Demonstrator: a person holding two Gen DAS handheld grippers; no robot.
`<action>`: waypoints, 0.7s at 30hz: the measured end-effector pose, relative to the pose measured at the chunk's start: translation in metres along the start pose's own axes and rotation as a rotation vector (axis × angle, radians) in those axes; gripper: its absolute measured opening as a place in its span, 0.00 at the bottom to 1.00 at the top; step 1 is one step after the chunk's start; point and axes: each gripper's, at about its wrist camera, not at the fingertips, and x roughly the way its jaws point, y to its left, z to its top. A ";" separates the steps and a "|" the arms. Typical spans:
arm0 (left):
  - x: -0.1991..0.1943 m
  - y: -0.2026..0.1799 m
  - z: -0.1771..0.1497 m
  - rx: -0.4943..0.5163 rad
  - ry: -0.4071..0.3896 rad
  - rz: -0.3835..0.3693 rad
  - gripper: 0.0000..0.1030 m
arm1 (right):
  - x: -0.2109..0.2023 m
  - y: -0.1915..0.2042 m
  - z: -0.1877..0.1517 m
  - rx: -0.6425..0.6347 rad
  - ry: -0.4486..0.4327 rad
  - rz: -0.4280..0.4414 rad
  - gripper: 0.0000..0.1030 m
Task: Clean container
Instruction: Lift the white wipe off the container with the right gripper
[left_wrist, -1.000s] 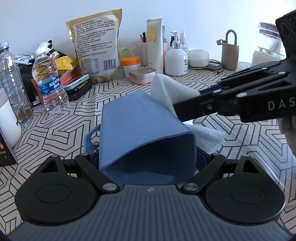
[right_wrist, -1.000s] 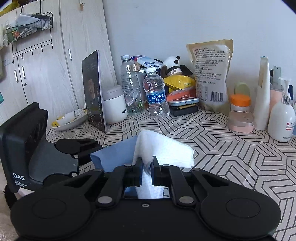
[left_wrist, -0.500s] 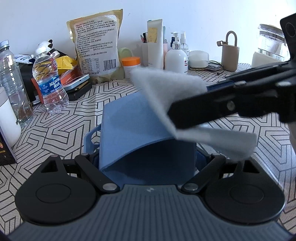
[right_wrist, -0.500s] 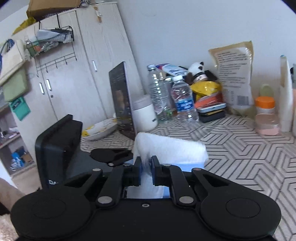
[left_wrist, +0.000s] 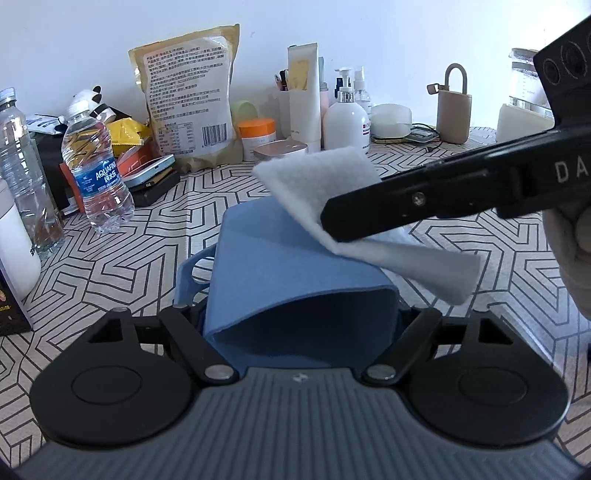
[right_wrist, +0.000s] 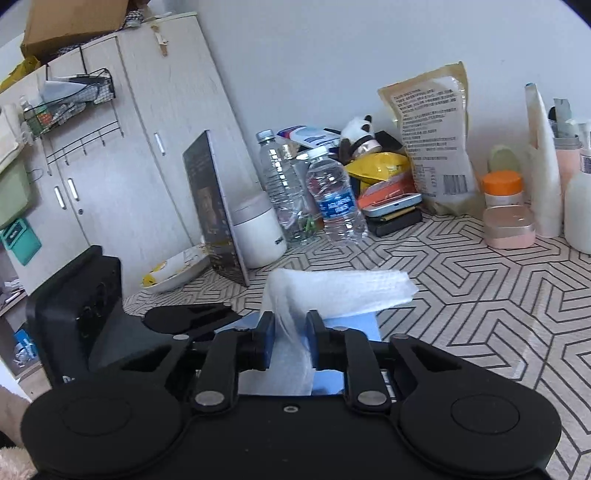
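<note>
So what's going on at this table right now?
A person is cleaning a blue container with two handheld tongs. The left tongs grip the container, tipped with its open mouth toward that camera, above the patterned table. The right tongs hold a white wipe just over the container's upper side, apparently mid-wipe.

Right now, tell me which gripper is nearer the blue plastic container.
Left. The left gripper clamps the blue plastic container between its fingers; the right gripper holds a white wipe just above it.
</note>
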 end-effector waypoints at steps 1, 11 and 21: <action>0.000 0.000 0.000 0.002 -0.003 -0.007 0.79 | -0.001 0.000 0.000 0.002 -0.001 0.011 0.23; -0.002 -0.012 -0.001 0.115 -0.010 -0.087 0.78 | -0.005 0.008 0.001 -0.064 0.013 -0.044 0.22; -0.002 -0.013 -0.002 0.113 -0.018 -0.088 0.78 | -0.009 0.015 0.001 -0.113 0.027 -0.063 0.22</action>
